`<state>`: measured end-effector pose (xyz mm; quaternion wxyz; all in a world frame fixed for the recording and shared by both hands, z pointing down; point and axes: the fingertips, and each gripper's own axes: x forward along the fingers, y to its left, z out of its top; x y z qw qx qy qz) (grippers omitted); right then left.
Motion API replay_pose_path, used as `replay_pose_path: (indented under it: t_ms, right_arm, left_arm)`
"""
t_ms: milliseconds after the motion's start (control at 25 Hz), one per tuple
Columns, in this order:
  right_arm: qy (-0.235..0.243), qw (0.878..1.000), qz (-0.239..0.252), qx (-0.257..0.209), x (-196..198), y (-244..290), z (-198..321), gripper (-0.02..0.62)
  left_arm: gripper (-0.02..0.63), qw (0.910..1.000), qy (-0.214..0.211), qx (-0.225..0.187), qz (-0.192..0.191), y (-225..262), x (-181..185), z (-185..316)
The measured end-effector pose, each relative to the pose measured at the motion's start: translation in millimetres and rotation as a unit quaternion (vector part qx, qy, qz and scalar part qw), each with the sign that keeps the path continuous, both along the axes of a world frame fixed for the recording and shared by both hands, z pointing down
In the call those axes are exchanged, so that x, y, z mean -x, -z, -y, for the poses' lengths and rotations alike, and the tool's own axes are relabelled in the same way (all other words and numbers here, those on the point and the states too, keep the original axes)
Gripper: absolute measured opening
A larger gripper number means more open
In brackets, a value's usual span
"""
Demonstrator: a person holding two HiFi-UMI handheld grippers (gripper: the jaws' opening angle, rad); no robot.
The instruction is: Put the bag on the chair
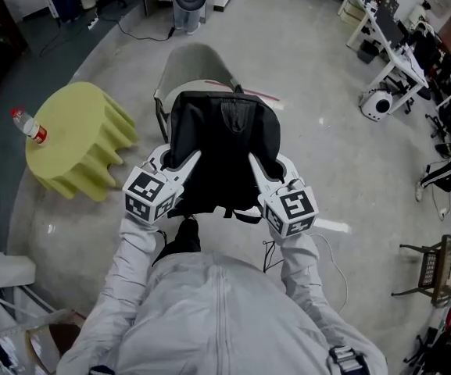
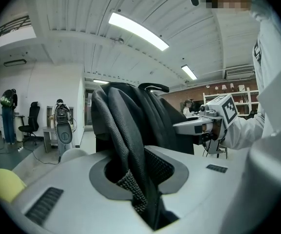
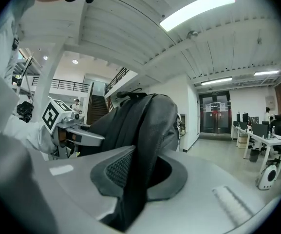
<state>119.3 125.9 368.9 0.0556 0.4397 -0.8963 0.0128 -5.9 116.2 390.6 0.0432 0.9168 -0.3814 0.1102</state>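
A black backpack point(image 1: 223, 143) hangs in front of me, over a grey-green chair point(image 1: 190, 65) whose seat shows just behind it. My left gripper point(image 1: 180, 160) is shut on the bag's left shoulder strap point(image 2: 130, 150), which runs up between its jaws in the left gripper view. My right gripper point(image 1: 266, 170) is shut on the right shoulder strap point(image 3: 139, 169), pinched between its dark pads. Each gripper view shows the bag's body point(image 3: 145, 121) rising above the jaws and the other gripper point(image 2: 213, 123) beside it. The bag's underside is hidden, so I cannot tell whether it touches the seat.
A yellow-green scalloped stool point(image 1: 76, 139) with a plastic bottle point(image 1: 28, 125) on it stands left of the chair. Desks with monitors point(image 1: 389, 33) and a white machine point(image 1: 377, 104) line the right. A metal rack point(image 1: 436, 268) is at the lower right.
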Motion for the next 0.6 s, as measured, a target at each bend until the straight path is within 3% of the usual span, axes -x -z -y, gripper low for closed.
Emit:
replay_pose_path:
  t_ms: [440,600]
  right_arm:
    - [-0.025,0.999,0.009,0.029,30,-17,132,0.052]
    - [-0.03,0.997,0.023,0.064,43,-21,181,0.048]
  left_arm:
    - [0.075,0.9997,-0.02,0.013,-0.01,-8,28,134]
    - [0.075,0.9994,-0.031,0.016,-0.007,-7,42,185]
